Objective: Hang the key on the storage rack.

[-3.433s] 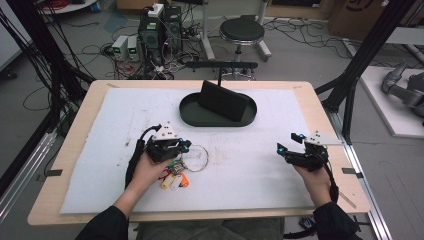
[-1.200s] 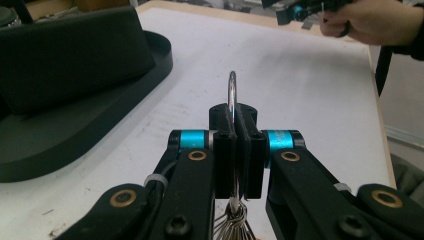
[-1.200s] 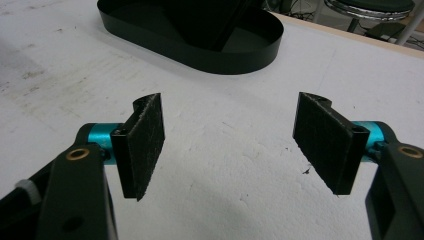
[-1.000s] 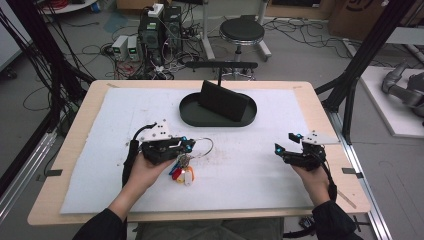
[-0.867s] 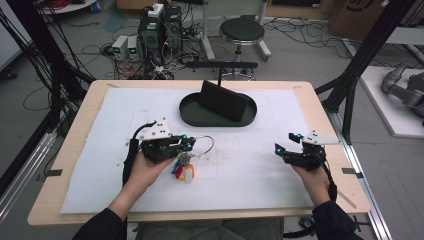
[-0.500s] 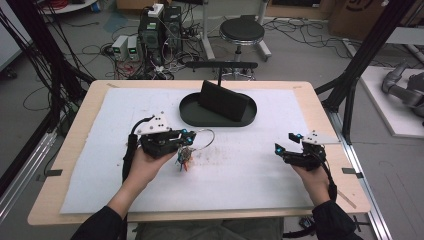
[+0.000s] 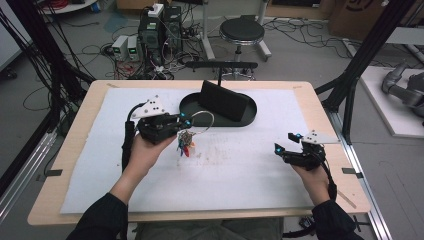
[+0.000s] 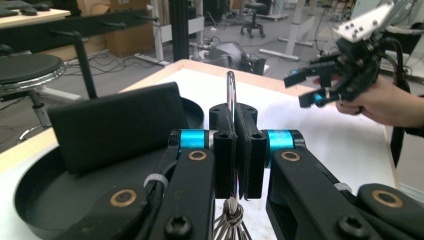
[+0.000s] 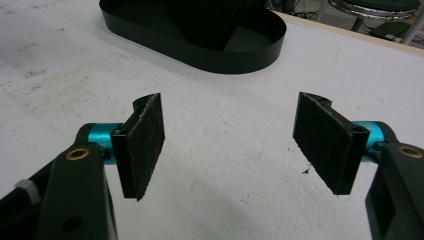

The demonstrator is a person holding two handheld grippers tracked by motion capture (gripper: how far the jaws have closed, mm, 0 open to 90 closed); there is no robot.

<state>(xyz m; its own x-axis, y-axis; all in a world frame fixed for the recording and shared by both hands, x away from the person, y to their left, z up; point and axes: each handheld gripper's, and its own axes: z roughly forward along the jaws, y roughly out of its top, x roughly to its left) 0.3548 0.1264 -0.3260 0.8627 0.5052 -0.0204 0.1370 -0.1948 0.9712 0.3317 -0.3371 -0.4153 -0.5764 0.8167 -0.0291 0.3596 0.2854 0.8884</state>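
My left gripper (image 7: pixel 186 121) is shut on a thin metal key ring (image 7: pixel 202 119), left of the middle of the table. A bunch of keys with coloured tags (image 7: pixel 185 145) dangles from the ring, clear of the white mat. In the left gripper view the ring (image 8: pixel 231 95) rises from between the closed pads and the keys (image 8: pixel 230 220) hang below them. A black oval tray (image 7: pixel 188 107) holding an upright black block (image 7: pixel 222 100) lies just beyond the ring. My right gripper (image 7: pixel 287 142) stands open and empty at the right, low over the mat.
The white mat (image 7: pixel 235 170) covers most of the wooden table (image 7: pixel 75 150). The tray (image 9: pixel 225 60) lies ahead of the right gripper (image 9: pixel 230 145). The right gripper (image 8: pixel 310 87) and its hand show across the table in the left gripper view. A stool and cables stand behind the table.
The left gripper has risen with the key ring and carried it toward the tray; the keys have left the mat and now hang free. The right gripper has stayed put.
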